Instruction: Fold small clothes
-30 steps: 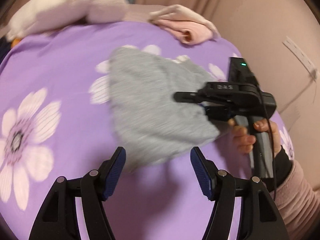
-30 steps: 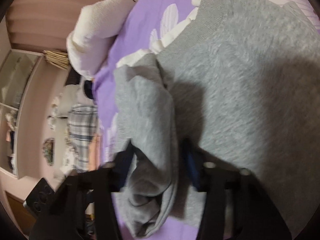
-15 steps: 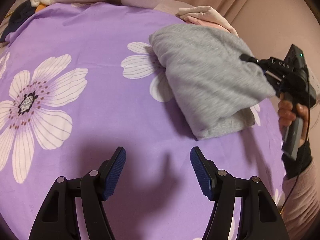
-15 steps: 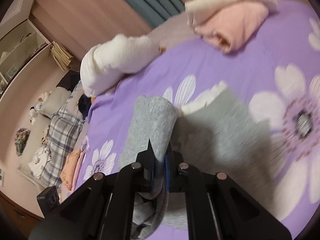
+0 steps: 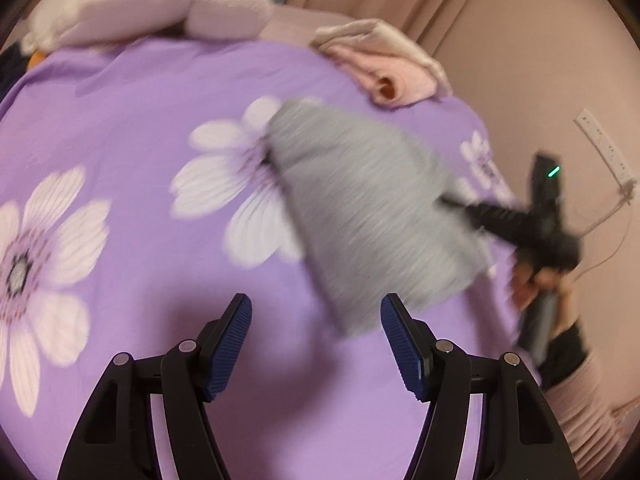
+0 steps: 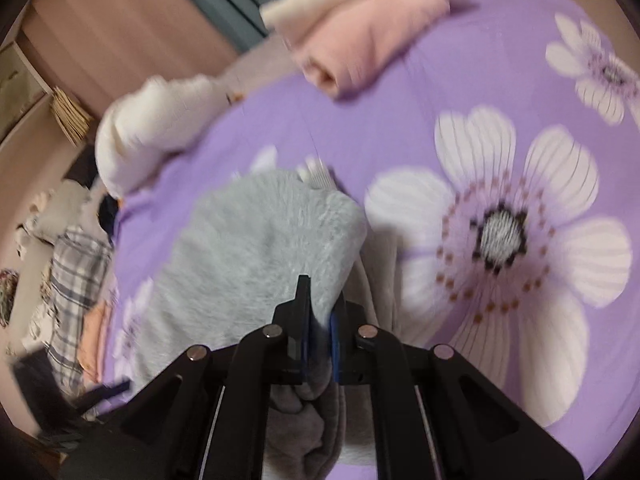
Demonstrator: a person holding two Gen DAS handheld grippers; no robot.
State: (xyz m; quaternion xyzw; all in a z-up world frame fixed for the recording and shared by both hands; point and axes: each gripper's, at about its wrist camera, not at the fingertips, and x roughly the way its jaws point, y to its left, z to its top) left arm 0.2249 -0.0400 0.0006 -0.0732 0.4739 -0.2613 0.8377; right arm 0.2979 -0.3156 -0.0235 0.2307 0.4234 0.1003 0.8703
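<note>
A folded grey fleece garment (image 5: 372, 208) hangs lifted above the purple flowered bedsheet (image 5: 132, 128), blurred by motion. My right gripper (image 6: 320, 312) is shut on the grey garment's (image 6: 260, 264) edge, with fabric bunched between and below its jaws. In the left wrist view that right gripper (image 5: 452, 202) holds the cloth from the right side, a person's hand (image 5: 540, 284) on its handle. My left gripper (image 5: 316, 344) stands open near the front, with nothing between its fingers, just short of the garment's lower corner.
A folded pink and cream pile (image 5: 384, 68) lies at the far right of the bed. A white plush pillow (image 5: 152, 0) sits at the back left. Curtains and a wall with a power strip (image 5: 600, 140) are to the right. Plaid fabric (image 6: 76, 280) lies off the bed's left.
The right gripper closed on the grey garment's edge and lifted it off the sheet. The garment swung toward the right. The left gripper stayed open and shifted slightly.
</note>
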